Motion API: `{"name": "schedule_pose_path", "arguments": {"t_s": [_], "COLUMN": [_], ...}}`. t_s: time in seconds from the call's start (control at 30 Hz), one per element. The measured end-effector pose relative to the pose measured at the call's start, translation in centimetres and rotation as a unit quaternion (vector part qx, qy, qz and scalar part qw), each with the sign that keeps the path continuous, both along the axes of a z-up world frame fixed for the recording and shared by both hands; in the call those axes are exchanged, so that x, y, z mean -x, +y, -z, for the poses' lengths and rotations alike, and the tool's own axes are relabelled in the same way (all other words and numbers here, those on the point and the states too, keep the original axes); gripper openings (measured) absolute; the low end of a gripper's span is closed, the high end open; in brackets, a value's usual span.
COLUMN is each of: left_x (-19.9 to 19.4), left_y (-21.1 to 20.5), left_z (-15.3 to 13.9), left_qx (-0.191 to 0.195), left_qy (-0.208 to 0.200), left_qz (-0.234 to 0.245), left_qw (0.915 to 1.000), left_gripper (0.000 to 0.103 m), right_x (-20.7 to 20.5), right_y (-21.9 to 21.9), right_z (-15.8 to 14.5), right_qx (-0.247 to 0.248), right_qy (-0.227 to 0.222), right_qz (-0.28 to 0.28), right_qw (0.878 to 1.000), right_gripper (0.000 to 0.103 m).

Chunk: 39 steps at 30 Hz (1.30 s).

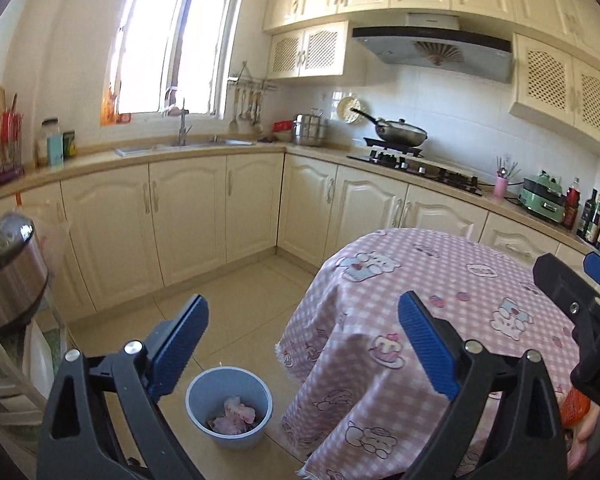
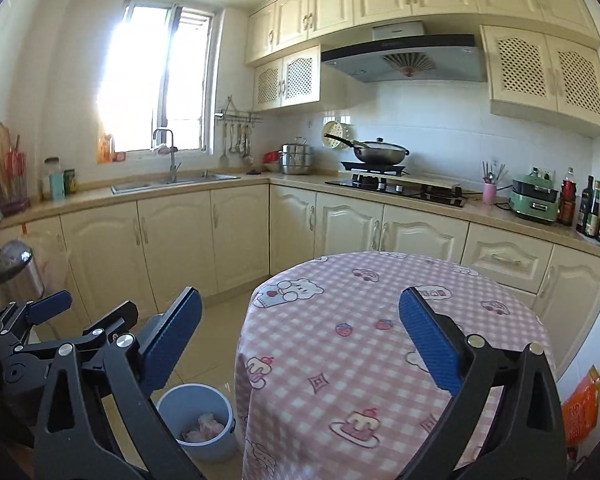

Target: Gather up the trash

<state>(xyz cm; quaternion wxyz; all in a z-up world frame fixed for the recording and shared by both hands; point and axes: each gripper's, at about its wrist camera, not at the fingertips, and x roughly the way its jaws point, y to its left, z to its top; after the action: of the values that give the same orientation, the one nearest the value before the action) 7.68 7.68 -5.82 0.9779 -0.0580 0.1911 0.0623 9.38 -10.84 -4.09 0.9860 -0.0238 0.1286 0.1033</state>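
A light blue bin [image 1: 229, 406] stands on the floor left of the round table [image 1: 440, 280], with crumpled pink and white trash [image 1: 236, 414] inside. The bin also shows in the right wrist view [image 2: 198, 420], with the trash [image 2: 206, 426] in it. My left gripper [image 1: 302, 344] is open and empty, held above the bin and the table's left edge. My right gripper [image 2: 300, 340] is open and empty above the table's pink checked cloth [image 2: 340, 352]. The right gripper shows at the far right of the left wrist view [image 1: 580, 292]. No trash shows on the tabletop.
Cream cabinets and a counter [image 2: 220, 192] run along the back with a sink [image 2: 172, 182], a stove with a wok [image 2: 380, 154] and bottles [image 2: 596, 212]. A steel pot [image 1: 8, 272] sits at far left. An orange packet [image 2: 582, 404] lies right of the table.
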Motion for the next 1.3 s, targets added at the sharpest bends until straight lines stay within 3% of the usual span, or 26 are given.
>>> {"name": "schedule_pose_path", "arguments": {"t_s": [0.27,0.5,1.3], "left_x": [4.7,7.4,9.0], "left_y": [-4.1,-7.5,-9.6], "left_z": [-4.5,-7.5,-8.4], "left_qx": [-0.029,-0.059,-0.075], "left_qy": [-0.049,-0.080,-0.106], "left_qz": [0.016,0.029,0.049], "left_qw": [0.9982,0.9947,0.9903], "left_gripper": [0.094,0.095,0.095], "right_x": [5.4,7.8,9.1], "right_y": [-3.6,-5.7,-7.5], "right_z": [-3.3,-4.4,-4.0], "right_qx": [-0.011,-0.014,-0.023], "right_qy": [-0.033,-0.058,-0.065], "right_qz": [0.018,0.035,0.050], "right_qw": [0.999,0.998,0.996], "right_gripper": [0.095,0.095,0.095]}}
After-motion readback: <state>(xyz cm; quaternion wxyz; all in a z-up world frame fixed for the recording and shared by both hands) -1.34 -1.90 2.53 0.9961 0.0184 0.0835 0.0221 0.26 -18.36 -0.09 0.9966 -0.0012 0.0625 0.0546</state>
